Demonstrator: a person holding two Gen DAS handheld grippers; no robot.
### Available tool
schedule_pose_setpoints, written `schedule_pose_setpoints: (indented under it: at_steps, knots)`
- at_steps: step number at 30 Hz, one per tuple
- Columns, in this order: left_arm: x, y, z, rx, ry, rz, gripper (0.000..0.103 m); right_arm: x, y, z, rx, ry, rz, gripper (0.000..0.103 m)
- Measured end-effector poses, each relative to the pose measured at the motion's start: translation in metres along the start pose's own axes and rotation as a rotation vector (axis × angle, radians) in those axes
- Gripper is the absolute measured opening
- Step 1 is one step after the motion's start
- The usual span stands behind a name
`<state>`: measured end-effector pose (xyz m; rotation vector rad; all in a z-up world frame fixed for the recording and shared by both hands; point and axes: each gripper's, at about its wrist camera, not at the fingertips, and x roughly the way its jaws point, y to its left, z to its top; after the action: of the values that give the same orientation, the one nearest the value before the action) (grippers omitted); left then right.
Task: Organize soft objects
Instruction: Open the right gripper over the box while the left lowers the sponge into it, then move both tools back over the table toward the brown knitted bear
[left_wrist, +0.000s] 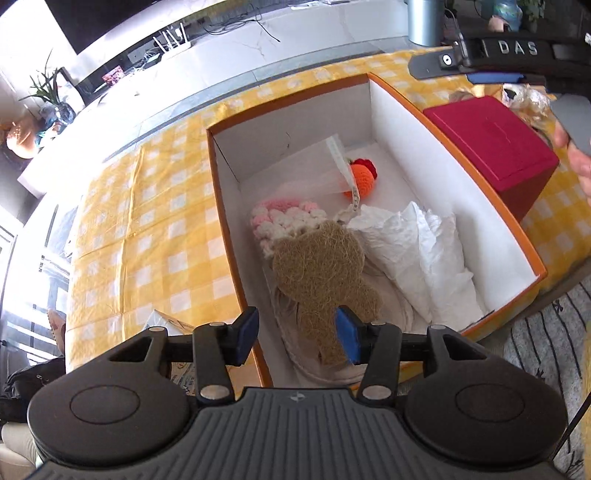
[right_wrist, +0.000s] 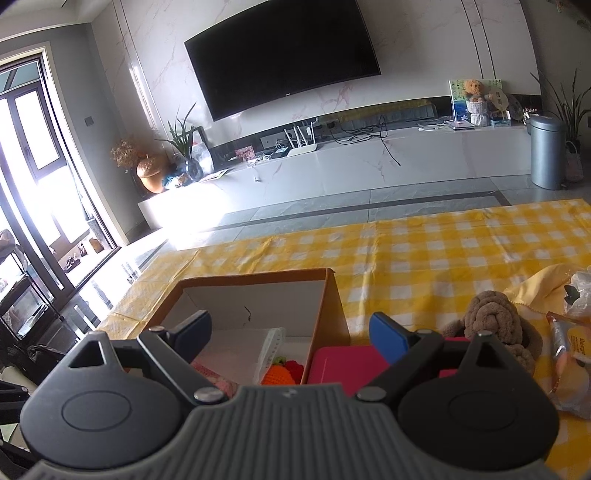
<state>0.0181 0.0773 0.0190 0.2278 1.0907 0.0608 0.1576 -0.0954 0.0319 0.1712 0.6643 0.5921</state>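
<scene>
Yellow-checked tablecloth (right_wrist: 443, 251) — grey tile floor (right_wrist: 332, 199), TV (right_wrist: 280, 55); both grippers' fingers wide, empty.

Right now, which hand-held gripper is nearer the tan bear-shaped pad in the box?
Left. The left hand-held gripper hangs open right over the tan pad in the box, one finger at its edge. The right hand-held gripper is open above the box's far side, beyond the red case.

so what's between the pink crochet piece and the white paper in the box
The brown fuzzy toy lies between the pink crochet piece and the white crumpled paper, seen from the left wrist.
</scene>
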Motion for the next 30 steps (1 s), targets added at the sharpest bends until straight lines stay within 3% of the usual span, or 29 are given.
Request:
schedule_pose_setpoints:
  at_steps: [6,9,16,23,30]
  knots:
    - [-0.014,0.007,0.014,-0.133,-0.076,-0.031,0.058,-0.015,-0.001,0.005,-0.031,-0.026,-0.008,0.091]
    - [-0.028,0.009,0.016,-0.189,-0.165,-0.049,0.059,-0.029,-0.006,0.009,-0.049,-0.050,-0.030,0.091]
    - [-0.054,-0.001,0.032,-0.214,-0.353,-0.026,0.062,-0.088,-0.019,0.021,-0.205,-0.122,-0.190,0.091]
    - [-0.062,-0.030,0.058,-0.175,-0.387,-0.100,0.064,-0.131,-0.057,0.016,-0.235,-0.141,-0.354,0.094]
    - [-0.047,-0.070,0.089,-0.154,-0.362,-0.180,0.064,-0.140,-0.110,0.009,-0.096,-0.108,-0.450,0.094]
